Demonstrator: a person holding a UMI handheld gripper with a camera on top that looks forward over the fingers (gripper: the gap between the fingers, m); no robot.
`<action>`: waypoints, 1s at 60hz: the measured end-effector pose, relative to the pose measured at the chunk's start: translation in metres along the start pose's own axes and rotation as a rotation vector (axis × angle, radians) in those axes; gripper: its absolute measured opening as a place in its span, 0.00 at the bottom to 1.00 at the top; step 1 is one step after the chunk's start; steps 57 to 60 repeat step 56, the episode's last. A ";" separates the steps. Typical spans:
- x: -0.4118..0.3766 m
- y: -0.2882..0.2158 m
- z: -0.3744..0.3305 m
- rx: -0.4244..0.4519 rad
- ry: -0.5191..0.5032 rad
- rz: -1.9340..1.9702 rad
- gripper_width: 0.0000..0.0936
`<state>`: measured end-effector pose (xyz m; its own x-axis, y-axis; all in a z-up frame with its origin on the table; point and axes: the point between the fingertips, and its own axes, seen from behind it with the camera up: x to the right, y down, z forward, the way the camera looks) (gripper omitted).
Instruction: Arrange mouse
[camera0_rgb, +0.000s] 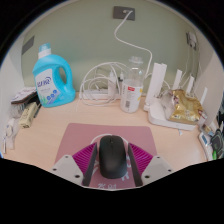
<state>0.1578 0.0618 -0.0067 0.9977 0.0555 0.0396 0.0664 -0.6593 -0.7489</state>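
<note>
Blue detergent bottle (52, 77) standing far left on a wooden desk (45, 140), beside small clutter at the wall. Coiled white cable (99, 83) next, then a clear bottle (132, 88), a white router (165, 100) and a gold figurine (182, 106) to the right. Nearer, a pink mouse mat (75, 140). Black mouse (110, 158) gripped between the pink pads of the gripper (110, 165), clenched on both flanks, long axis running straight ahead along the fingers; which end leads is unclear.
</note>
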 end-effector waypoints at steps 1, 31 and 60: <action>0.000 -0.002 -0.003 0.005 0.005 0.000 0.71; -0.028 -0.014 -0.222 0.151 0.100 0.011 0.91; -0.037 0.030 -0.308 0.169 0.119 -0.003 0.91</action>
